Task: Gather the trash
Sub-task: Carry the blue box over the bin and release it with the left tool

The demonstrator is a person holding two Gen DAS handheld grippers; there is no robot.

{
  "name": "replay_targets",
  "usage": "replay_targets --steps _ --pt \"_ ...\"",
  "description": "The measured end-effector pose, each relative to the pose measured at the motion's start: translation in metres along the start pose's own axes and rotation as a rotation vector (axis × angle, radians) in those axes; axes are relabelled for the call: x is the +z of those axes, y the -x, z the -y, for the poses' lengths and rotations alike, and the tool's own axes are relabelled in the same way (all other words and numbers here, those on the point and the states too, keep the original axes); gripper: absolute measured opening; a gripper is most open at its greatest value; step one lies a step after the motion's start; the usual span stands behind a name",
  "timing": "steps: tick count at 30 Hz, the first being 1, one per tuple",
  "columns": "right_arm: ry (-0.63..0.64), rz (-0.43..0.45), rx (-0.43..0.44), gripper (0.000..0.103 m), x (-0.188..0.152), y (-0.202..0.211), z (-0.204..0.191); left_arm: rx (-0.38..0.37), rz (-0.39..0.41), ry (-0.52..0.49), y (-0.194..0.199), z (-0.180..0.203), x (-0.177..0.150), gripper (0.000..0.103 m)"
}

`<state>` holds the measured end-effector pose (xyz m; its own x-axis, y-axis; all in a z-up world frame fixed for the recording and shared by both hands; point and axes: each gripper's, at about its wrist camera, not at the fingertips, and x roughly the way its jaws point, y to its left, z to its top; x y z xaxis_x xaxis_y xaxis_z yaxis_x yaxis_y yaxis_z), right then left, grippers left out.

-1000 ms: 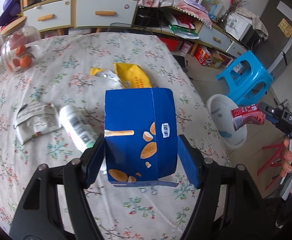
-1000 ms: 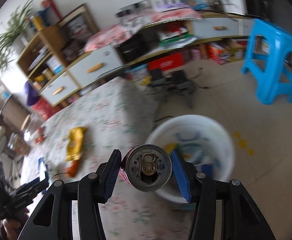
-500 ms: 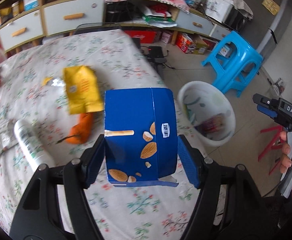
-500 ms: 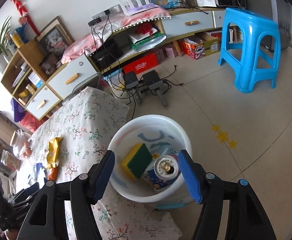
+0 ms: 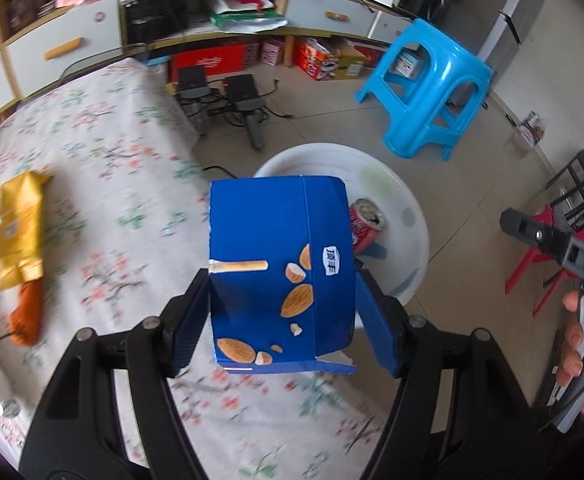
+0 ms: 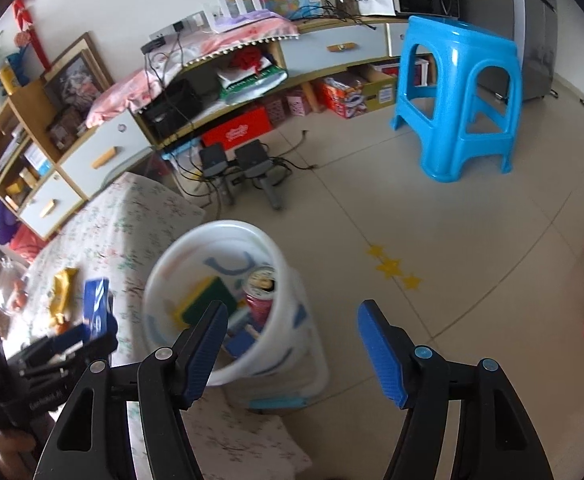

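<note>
- The blue snack box (image 5: 278,268) sits pinched between the left gripper (image 5: 280,318) pads, above the table edge.
- Just ahead and below it stands the white bucket (image 5: 412,216), the red can (image 5: 366,224) inside.
- The right gripper (image 6: 292,346) is spread and empty, with the bucket ahead to its left.
- Step in hand: carrying the box to the bucket; next, bring it over the rim and let go.

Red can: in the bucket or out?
In. The red can stands inside the white bucket, beside a green-yellow sponge.

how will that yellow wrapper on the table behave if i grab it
The yellow wrapper lies flat and creased on the tablecloth, so it is probably light and floppy. Its glossy film looks slippery, so a pinch may slide off.
</note>
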<state>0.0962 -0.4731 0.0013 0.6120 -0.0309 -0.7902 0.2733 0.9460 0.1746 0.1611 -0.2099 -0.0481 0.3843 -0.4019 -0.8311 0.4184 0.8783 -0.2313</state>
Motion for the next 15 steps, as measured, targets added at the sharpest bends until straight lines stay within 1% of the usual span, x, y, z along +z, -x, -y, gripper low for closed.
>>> replay_targets --steps 4,6,7,8,10,15 --pt "0.001 -0.011 -0.018 0.069 -0.001 -0.001 0.008 -0.043 0.016 -0.022 -0.009 0.009 0.006 0.072" --pt "0.001 -0.012 -0.022 0.069 -0.001 -0.002 0.010 -0.058 0.024 -0.037 -0.012 0.011 0.009 0.079" --pt "0.001 -0.013 -0.023 0.069 0.000 -0.002 0.009 -0.042 0.023 -0.038 -0.014 0.012 0.010 0.088" --pt "0.002 -0.013 -0.022 0.069 0.000 -0.003 0.009 -0.022 0.023 -0.032 -0.014 0.012 0.011 0.093" --pt "0.007 -0.013 -0.021 0.070 0.000 -0.002 0.007 -0.010 0.021 -0.032 -0.012 0.013 0.011 0.096" --pt "0.033 -0.006 -0.025 0.073 0.000 -0.002 -0.004 0.027 0.022 -0.046 -0.003 0.007 0.006 0.097"
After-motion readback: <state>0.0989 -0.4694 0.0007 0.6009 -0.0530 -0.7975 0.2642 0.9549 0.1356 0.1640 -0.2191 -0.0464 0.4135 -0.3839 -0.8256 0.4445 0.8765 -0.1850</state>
